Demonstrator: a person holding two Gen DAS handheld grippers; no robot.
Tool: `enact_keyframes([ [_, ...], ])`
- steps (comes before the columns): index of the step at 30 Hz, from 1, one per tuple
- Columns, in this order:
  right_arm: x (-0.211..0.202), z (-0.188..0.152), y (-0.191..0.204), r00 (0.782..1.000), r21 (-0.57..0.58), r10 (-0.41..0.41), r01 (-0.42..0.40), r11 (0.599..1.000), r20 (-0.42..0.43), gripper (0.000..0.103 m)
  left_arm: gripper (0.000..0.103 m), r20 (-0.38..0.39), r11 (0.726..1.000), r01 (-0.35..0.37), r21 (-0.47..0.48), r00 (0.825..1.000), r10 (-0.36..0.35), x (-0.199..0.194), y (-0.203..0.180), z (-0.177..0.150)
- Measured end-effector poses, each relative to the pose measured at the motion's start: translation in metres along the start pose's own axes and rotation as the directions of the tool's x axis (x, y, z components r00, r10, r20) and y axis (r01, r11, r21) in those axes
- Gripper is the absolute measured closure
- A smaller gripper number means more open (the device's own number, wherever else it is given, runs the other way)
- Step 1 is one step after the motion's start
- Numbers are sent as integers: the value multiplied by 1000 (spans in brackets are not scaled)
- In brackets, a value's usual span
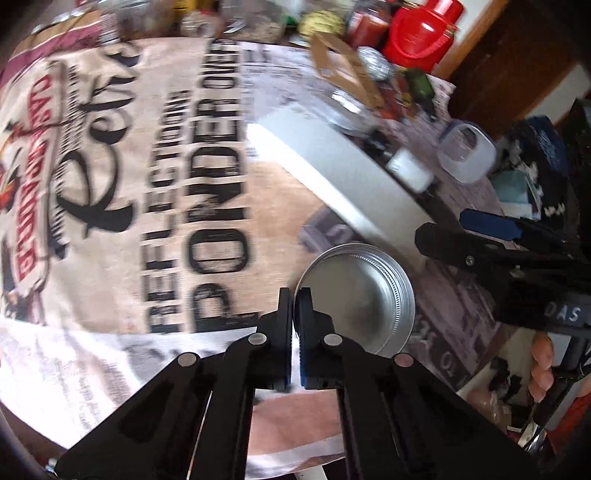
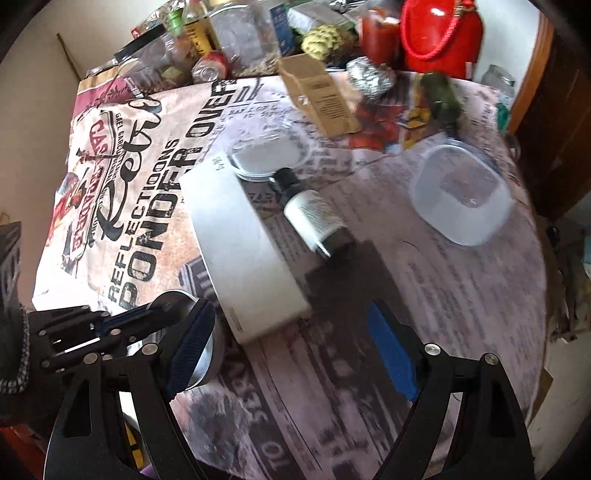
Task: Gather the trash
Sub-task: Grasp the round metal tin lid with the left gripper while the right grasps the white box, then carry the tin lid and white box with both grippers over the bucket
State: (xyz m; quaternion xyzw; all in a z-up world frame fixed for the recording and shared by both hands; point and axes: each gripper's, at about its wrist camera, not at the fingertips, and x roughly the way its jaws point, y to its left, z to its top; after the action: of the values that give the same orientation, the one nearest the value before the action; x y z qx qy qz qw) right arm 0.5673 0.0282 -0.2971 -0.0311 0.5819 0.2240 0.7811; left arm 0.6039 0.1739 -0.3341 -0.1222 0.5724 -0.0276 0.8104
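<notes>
Left claw [image 1: 294,325] clamped on metal lid [image 1: 356,299] rim; right claw [image 2: 291,349] open, empty, w/ bottle [image 2: 314,214] ahead. Lift lid straight, level.

Blurred clutter and cut-off edges around my grippers

In my left view the printed tablecloth [image 1: 177,192] and the jars behind it smear with motion blur, and my left gripper [image 1: 294,314] covers the near rim of the metal lid [image 1: 360,291]. In my right view my own finger hides most of that lid [image 2: 207,354], the label on the small bottle [image 2: 314,210] is too blurred to read, and the red jug [image 2: 439,33] is cut off at the top edge.
</notes>
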Motion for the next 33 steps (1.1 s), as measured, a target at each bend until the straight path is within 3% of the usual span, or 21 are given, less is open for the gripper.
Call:
enact_keyframes([
  [7,19,12,16,1000,-64,-6,7,998,7,21,102,33,988,-87,-130,995,92,-24,56,0],
  [12,28,16,21,1000,-71,20,-20,997,3,22,102,71,975,-112,-190,989,127,-38,73,4],
  [15,29,14,30,1000,-122,-21,23,992,18,33,102,93,971,-114,-210,986,136,-47,75,3],
  [17,30,12,35,998,-154,-55,59,986,28,47,102,101,971,-112,-209,986,135,-51,75,3],
  [19,30,11,39,997,-178,-75,79,981,32,48,102,103,974,-111,-200,986,133,-53,71,4],
  [23,23,7,43,999,-167,-33,40,985,40,50,102,120,974,-113,-197,983,138,-62,66,5],
  [33,-49,-2,51,983,-129,87,-66,989,163,53,102,208,968,-125,-216,963,171,-102,45,12],
])
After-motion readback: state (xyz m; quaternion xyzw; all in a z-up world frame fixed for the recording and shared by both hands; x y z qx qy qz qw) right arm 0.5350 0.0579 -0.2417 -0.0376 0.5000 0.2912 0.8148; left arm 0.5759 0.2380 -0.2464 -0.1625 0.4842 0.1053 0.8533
